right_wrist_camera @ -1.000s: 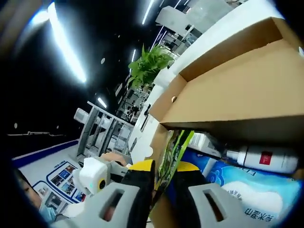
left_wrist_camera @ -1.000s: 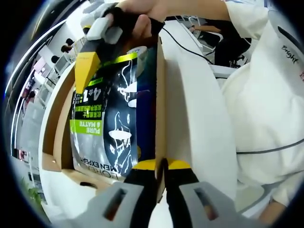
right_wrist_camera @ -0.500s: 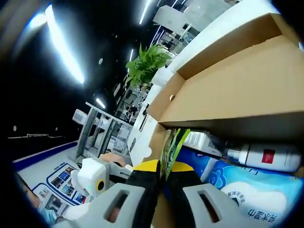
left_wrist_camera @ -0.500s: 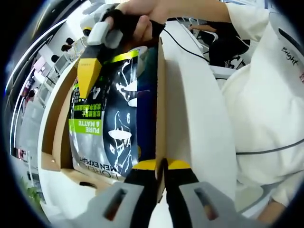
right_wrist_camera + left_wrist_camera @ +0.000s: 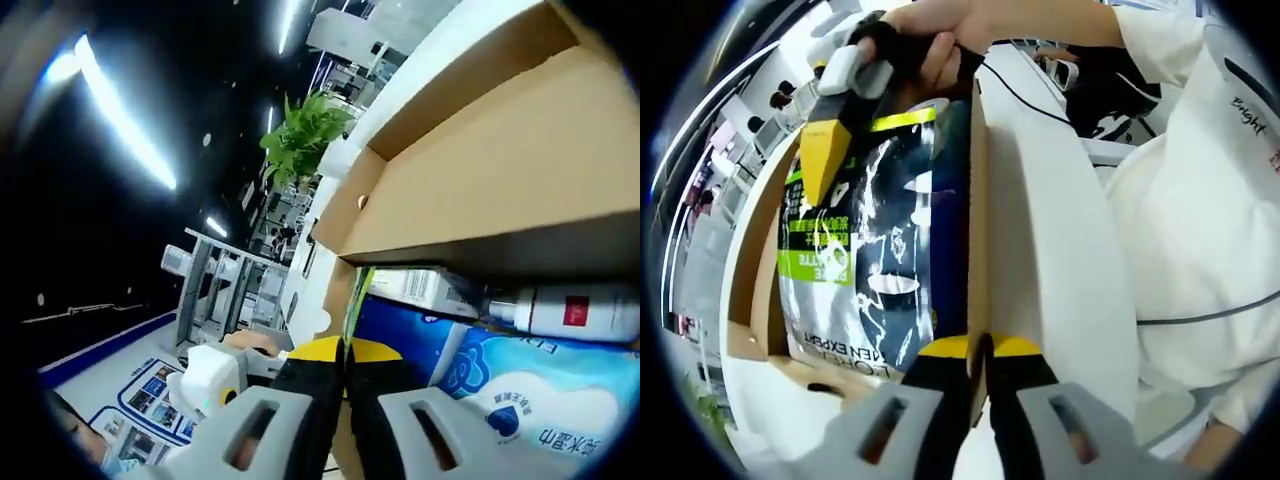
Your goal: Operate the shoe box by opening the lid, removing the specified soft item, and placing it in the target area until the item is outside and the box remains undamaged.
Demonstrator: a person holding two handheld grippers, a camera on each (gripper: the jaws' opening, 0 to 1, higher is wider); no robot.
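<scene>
In the left gripper view, your left gripper [image 5: 978, 352] has its fingers clenched on the shoe box [image 5: 978, 230] wall; hold it steady; the black-and-green pouch [image 5: 865, 250] stands half out of the box, pinched at its top by your right gripper [image 5: 830, 140].

In the right gripper view, its fingers grasp the pouch edge [image 5: 357, 290]; lift straight, clear of the lid [image 5: 500, 160].
</scene>
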